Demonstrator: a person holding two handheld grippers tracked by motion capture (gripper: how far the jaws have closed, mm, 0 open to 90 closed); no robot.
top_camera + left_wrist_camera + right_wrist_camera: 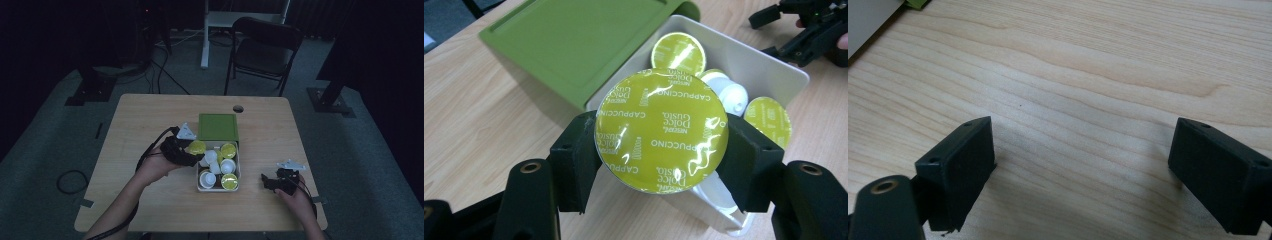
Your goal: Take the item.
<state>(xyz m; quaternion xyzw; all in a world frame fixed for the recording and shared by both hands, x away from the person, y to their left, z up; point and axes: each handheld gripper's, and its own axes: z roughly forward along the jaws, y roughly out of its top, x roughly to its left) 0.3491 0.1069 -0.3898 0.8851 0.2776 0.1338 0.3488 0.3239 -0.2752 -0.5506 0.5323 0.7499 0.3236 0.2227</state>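
My left gripper (661, 132) is shut on a coffee capsule (661, 130) with a yellow-green foil lid. Its jaws press the capsule's sides just over the left rim of a white box (774, 62). In the high view the held capsule (196, 147) hangs at the box's (218, 189) upper left corner, with the left gripper (192, 152) around it. The box holds several more capsules, some showing green foil (678, 50), some white undersides (207, 178). Its green lid (218, 126) stands open at the far side. My right gripper (265, 181) rests on the table to the right of the box, open over bare wood (1083, 165).
The wooden table (145, 115) has a cable hole (238, 108) behind the box. A black folding chair (265, 47) and a white desk leg (205, 35) stand beyond the far edge. Cables trail from both grippers toward the near edge.
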